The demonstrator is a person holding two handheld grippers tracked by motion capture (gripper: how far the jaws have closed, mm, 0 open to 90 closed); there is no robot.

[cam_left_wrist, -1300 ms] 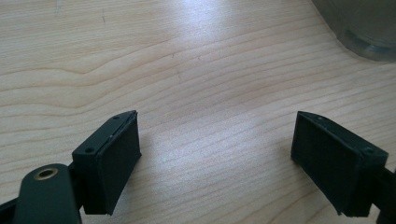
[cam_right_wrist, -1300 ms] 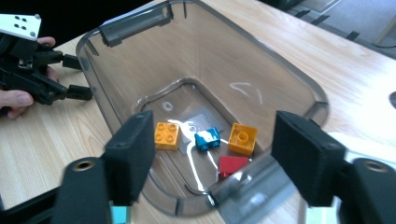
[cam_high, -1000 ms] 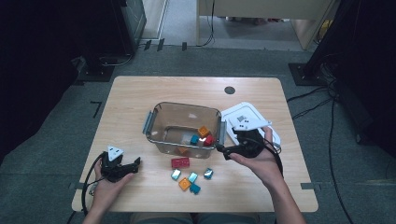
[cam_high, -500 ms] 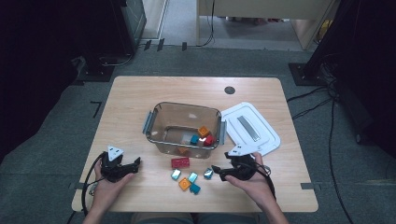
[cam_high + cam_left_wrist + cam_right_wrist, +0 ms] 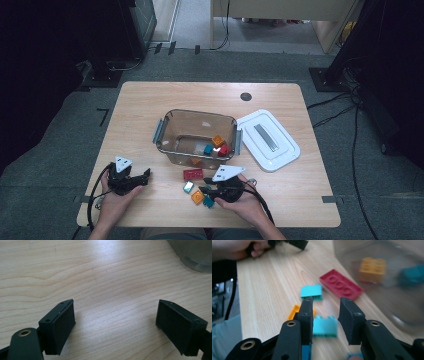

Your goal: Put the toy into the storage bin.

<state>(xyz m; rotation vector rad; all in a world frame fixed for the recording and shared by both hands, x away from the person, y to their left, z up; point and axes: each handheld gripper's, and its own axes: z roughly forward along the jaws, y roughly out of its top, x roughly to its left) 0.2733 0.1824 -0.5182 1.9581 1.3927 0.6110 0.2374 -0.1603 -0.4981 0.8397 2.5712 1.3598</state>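
Several loose bricks lie in front of a clear bin (image 5: 165, 131): a red plate (image 5: 193, 174), a pale teal brick (image 5: 188, 187), an orange one (image 5: 197, 196) and a teal one (image 5: 208, 202). My right gripper (image 5: 205, 193) is low over the orange and teal bricks. In the right gripper view its jaws have just been closing, and a teal brick (image 5: 324, 326) sits between the pads (image 5: 352, 322) with a sliver of gap on the right side. The orange brick (image 5: 295, 311) lies just left of that gripper (image 5: 325, 315). My left gripper (image 5: 145, 175) rests at the front left, open over bare wood (image 5: 115, 327).
The bin holds orange (image 5: 218, 140), teal (image 5: 208, 149) and red (image 5: 224, 150) bricks. Its white lid (image 5: 267, 140) lies to its right. A dark round hole (image 5: 245, 96) marks the far side of the table. The bin's corner (image 5: 195, 255) is beyond the left gripper.
The right gripper came down from beside the bin's right end to the loose bricks at the front, moving left and toward the person. The left gripper stayed put.
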